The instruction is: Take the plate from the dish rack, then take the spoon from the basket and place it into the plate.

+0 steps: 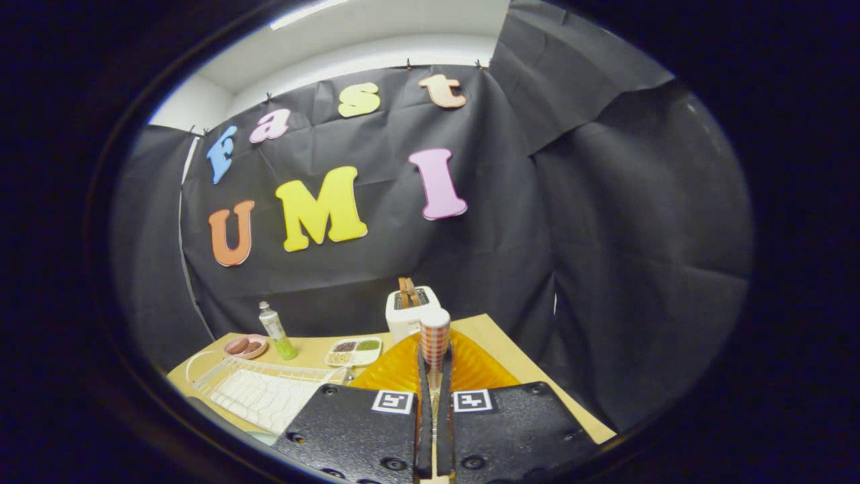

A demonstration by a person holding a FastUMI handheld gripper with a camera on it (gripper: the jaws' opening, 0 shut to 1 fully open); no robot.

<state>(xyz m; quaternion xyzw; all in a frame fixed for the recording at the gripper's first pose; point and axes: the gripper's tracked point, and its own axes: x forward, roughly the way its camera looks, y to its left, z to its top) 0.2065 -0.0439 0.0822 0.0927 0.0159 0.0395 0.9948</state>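
We see our gripper (435,366) squeezing the spoon (434,336) tight between its fingers, just above the orange plate (470,366).

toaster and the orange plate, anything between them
In the gripper view, the spoon's checked handle rises between the toaster and the orange plate, pinched by the gripper.

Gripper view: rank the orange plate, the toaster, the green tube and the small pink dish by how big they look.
With the tongs shut on the spoon:
1. orange plate, though nearness inflates it
2. toaster
3. green tube and pink dish, too alike to rank
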